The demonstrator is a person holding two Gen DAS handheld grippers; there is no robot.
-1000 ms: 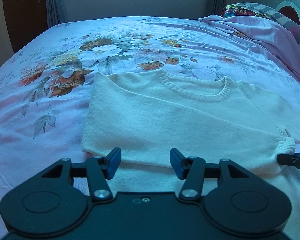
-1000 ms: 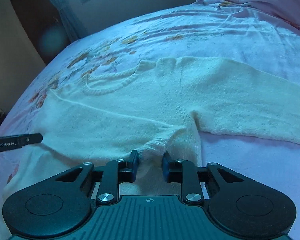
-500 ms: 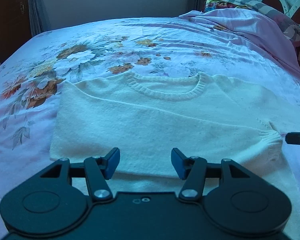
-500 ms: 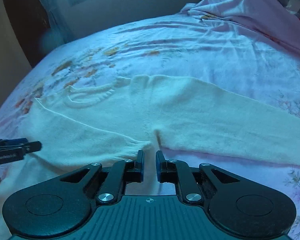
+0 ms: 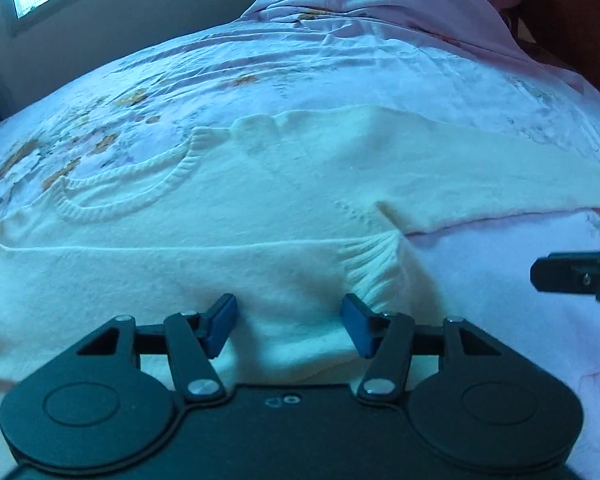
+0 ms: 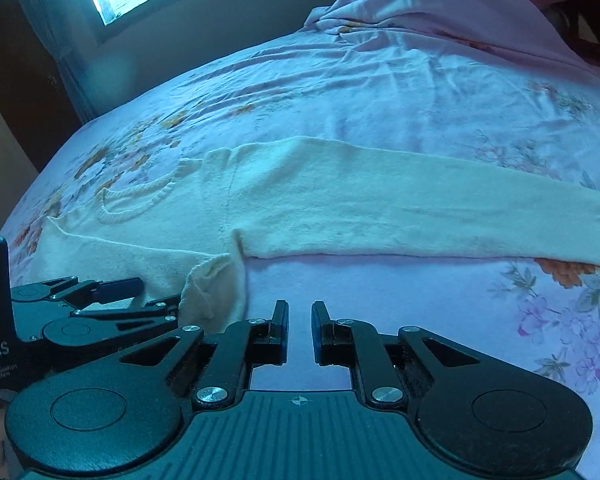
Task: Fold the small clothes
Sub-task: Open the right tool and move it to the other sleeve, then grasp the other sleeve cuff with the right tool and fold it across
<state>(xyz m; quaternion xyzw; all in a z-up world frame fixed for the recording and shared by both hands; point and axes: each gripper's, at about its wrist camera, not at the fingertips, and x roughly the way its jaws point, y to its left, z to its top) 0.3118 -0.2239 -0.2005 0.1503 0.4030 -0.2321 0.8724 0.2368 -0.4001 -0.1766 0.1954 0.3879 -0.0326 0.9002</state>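
cream sweater flat on the flowered bed sheet, one sleeve folded across its body.

the left gripper has its blue fingers apart over the folded sleeve near the ribbed cuff; nothing is squeezed between them. the right gripper has just been closing; its fingers are almost together with only bare sheet in the gap, the cuff just left of them. the other sleeve stretches out beyond the right fingers.
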